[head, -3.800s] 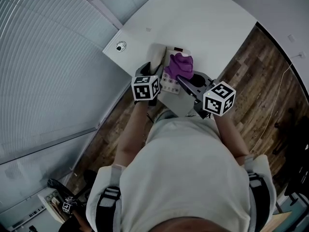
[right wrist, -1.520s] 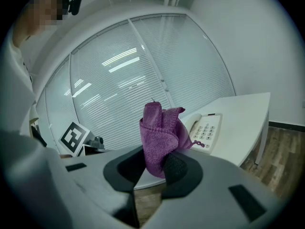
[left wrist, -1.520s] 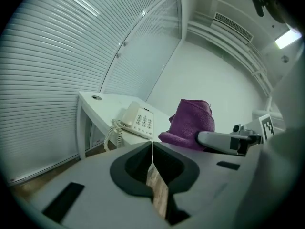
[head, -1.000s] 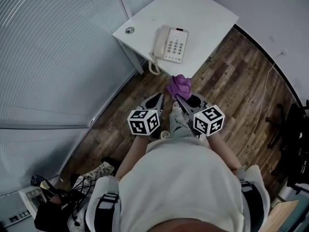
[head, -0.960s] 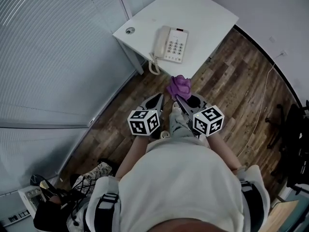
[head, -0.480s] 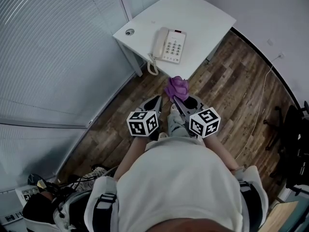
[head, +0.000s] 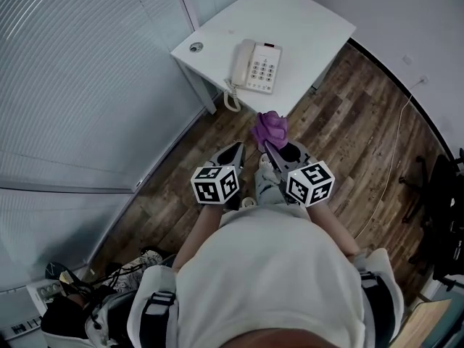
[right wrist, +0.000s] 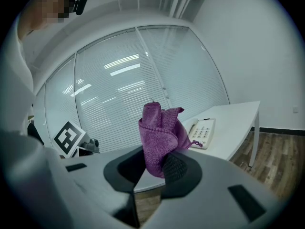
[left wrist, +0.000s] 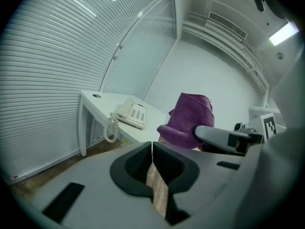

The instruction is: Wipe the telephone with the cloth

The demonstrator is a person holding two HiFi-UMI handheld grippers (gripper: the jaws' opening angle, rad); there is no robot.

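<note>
The white telephone lies on the white table, its handset on the left and its coiled cord hanging over the near edge. Both grippers are held over the wooden floor, short of the table. My right gripper is shut on the bunched purple cloth, which sticks up from its jaws. Beyond the cloth, the telephone shows in the right gripper view. My left gripper is shut and empty. In its view the telephone is at the left and the cloth at the right.
A round grommet sits in the table's left corner. A wall of blinds runs along the left. A thin cable trails over the floor at the right, near a dark chair. Bags and gear lie bottom left.
A few seconds ago both grippers and the cloth were over the telephone on the table; now they are back from it, over the floor. Within the last second almost nothing has shifted.
</note>
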